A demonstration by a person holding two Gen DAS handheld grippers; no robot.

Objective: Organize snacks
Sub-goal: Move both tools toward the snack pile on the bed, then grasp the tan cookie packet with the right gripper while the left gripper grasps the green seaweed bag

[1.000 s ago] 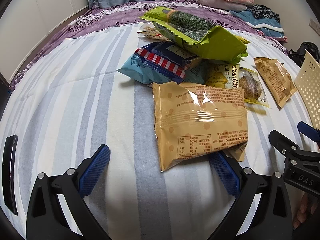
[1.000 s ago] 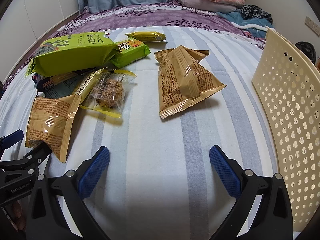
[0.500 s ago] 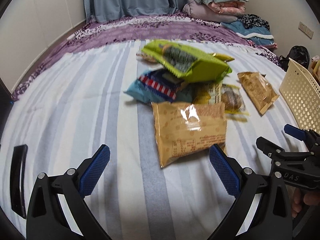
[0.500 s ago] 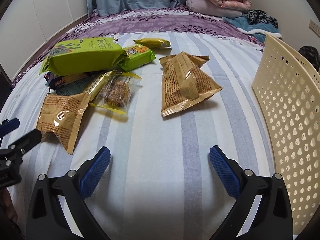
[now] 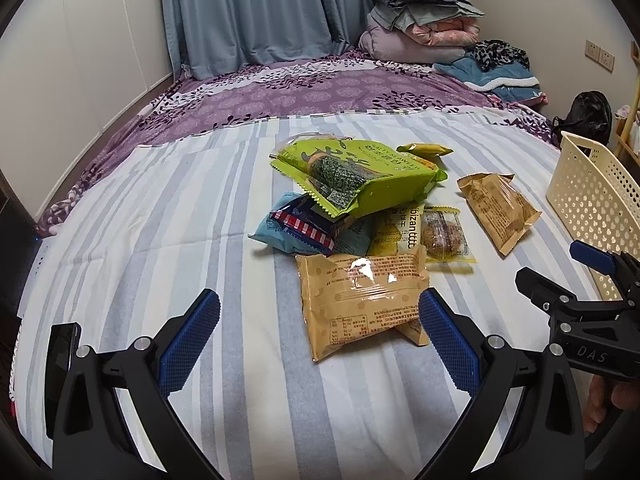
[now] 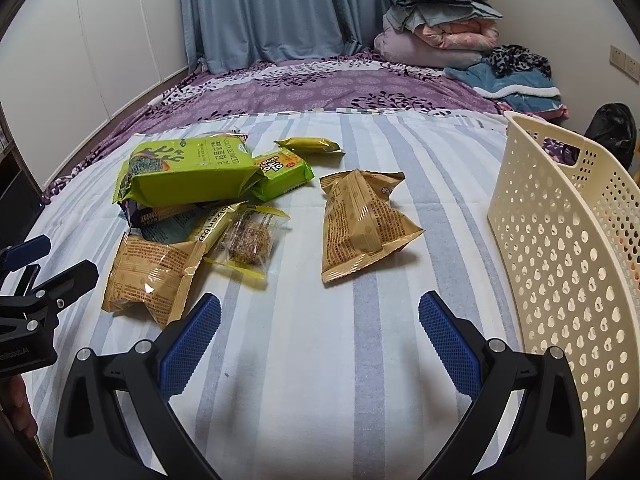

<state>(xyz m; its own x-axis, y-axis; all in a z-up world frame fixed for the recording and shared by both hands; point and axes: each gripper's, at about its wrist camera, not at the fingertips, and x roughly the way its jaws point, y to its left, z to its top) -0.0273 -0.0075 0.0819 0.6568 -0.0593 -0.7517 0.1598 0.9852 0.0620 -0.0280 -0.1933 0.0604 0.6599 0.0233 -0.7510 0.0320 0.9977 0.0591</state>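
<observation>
A pile of snack packs lies on the striped bedsheet: a green seaweed pack [image 5: 360,176] [image 6: 192,172] on top, a blue pack [image 5: 280,232], a clear cookie pack [image 5: 440,234] [image 6: 250,238], and a tan pack [image 5: 360,300] [image 6: 152,272] nearest the left gripper. A second tan pack [image 5: 496,208] [image 6: 364,224] lies apart, toward the cream perforated basket [image 5: 592,200] [image 6: 568,248]. My left gripper [image 5: 320,336] is open and empty just short of the near tan pack. My right gripper [image 6: 320,336] is open and empty over bare sheet, also seen in the left view [image 5: 560,280].
A small green pack [image 6: 284,172] and a yellow bar [image 6: 308,145] lie behind the pile. Folded blankets [image 6: 440,20] are stacked at the bed's far end. A black bag [image 5: 588,116] sits off the bed at the right. White cabinets [image 6: 80,40] line the left wall.
Both grippers have pulled back and up from the snacks, so the pile and basket look smaller and farther. Both stayed open. No snack has moved.
</observation>
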